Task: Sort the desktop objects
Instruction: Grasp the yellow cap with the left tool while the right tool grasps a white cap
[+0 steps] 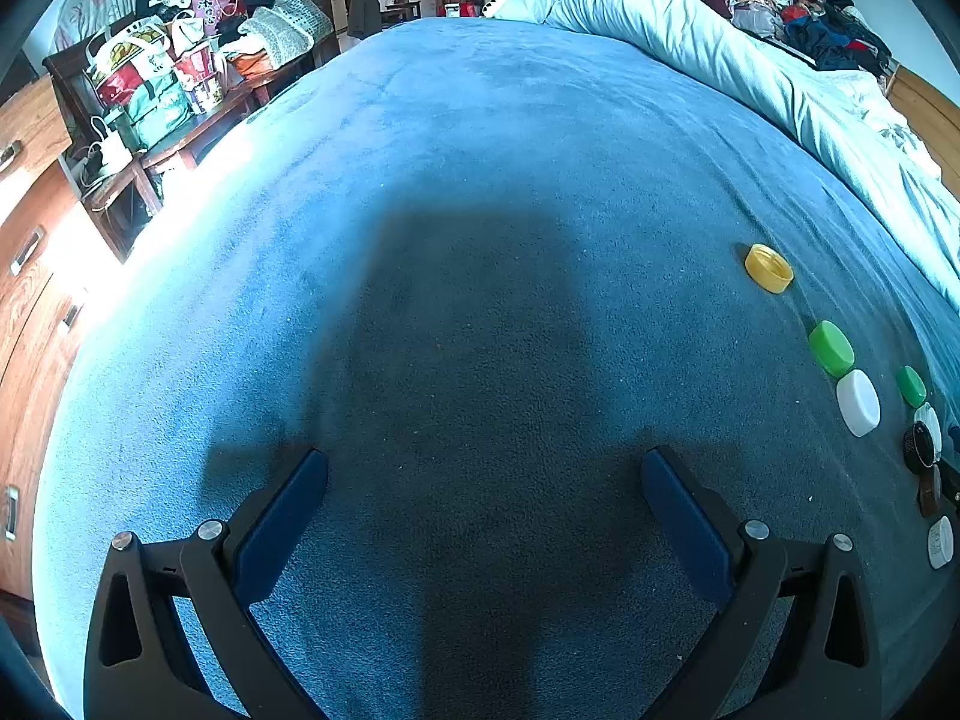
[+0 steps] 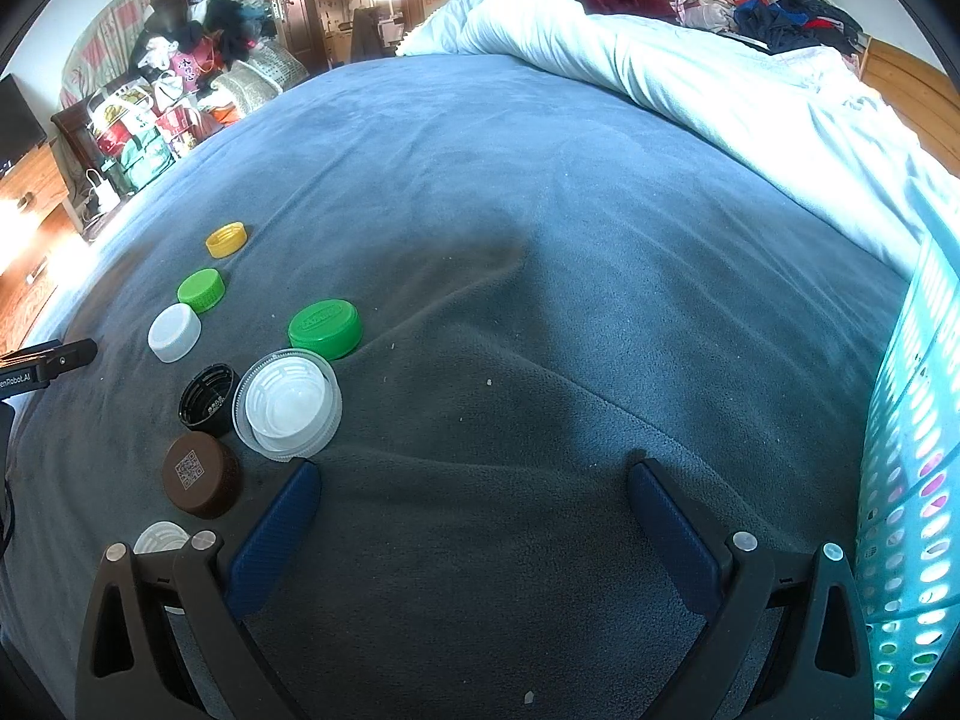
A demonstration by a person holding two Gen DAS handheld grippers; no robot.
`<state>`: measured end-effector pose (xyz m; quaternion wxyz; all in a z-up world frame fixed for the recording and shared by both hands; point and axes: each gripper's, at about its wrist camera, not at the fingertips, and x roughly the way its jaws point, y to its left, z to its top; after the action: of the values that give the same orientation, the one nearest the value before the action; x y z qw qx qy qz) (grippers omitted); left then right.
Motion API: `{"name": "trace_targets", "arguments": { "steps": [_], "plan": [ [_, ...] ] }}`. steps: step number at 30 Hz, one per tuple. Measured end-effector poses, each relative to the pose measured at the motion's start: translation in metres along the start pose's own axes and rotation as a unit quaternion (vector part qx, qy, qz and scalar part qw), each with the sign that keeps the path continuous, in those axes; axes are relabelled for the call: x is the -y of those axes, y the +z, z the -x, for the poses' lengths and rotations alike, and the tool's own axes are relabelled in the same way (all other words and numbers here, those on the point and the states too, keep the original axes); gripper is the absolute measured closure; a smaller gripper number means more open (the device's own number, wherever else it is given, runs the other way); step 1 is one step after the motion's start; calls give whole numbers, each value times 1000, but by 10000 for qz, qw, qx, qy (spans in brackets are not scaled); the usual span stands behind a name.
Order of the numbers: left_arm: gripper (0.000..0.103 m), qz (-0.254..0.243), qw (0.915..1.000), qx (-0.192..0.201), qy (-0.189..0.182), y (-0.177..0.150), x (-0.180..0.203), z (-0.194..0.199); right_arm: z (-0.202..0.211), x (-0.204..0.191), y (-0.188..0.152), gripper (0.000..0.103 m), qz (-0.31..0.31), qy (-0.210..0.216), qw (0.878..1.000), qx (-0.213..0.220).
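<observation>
**Meanwhile, both grippers hover empty over a bedspread of bottle caps**

Meanwhile, the left gripper hangs above the blue blanket with its fingers spread wide and nothing between them. The right gripper is the same, its fingers well apart over bare fabric.

In the right wrist view the caps lie in a loose group on the blanket, left of the gripper. Farthest off is a yellow cap, open side up. Nearer come a small green cap and a white cap, just beside one another. A large green cap sits to their right. A wide clear-white lid lies open side up, with a black cap touching its left edge. A brown cap bearing a QR code rests near the right gripper's left finger, and another white lid shows partly behind that finger.

A pale turquoise basket stands at the right edge, and a rumpled light quilt lies across the far side of the bed.
</observation>
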<state>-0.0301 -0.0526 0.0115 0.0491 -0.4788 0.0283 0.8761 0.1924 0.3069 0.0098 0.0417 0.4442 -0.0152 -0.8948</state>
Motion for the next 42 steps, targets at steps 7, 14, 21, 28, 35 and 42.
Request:
{"name": "trace_targets", "arguments": {
  "steps": [7, 14, 21, 28, 35, 42],
  "plan": [
    [1, -33, 10000, -3, 19, 2, -1, -2, 0, 0, 0, 0, 0, 1, 10000, 8],
    [1, -727, 9873, -63, -1411, 52, 48, 0, -2, 2, 1, 0, -11, 45, 10000, -12],
    [2, -1271, 9743, -130, -1854, 85, 124, -29, 0, 0, 2, 0, 39, 87, 9999, -84],
    [79, -1321, 9832, -309, -1218, 87, 131, -40, 0, 10, 6, 0, 287, 548, 9968, -499],
    [79, -963, 9874, 424, -1186, 47, 96, 40, 31, -10, 18, 39, 480, 413, 9978, -174],
    [79, -383, 9946, 703, -658, -1, 57, 87, 20, -99, 44, 24, 818, 1485, 9855, -12]
  ]
}}
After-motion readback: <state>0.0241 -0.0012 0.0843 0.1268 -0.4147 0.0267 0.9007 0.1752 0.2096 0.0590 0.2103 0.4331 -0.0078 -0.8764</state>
